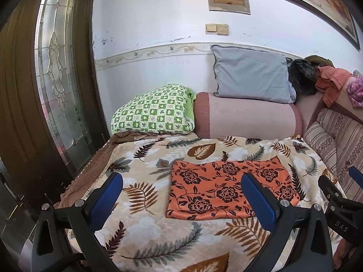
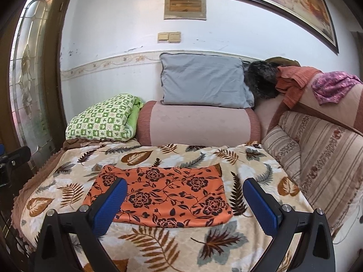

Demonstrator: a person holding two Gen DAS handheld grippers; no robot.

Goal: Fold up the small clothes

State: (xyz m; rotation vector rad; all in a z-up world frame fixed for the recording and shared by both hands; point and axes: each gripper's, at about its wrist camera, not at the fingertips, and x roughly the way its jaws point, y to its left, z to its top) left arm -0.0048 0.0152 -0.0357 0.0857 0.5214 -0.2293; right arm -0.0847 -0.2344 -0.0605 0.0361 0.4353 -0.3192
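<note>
Left tool (image 1: 181, 200), right tool (image 2: 185, 201) wide open, empty; orange cloth (image 2: 161, 198) flat on blanket (image 2: 158, 244)

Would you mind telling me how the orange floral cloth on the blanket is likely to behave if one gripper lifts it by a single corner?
The orange floral cloth lies flat and thin on the leaf-print blanket, so it would probably droop and unfold rather than hold shape. It looks light. Its smooth surface might slip, though the right gripper has textured blue pads.
</note>
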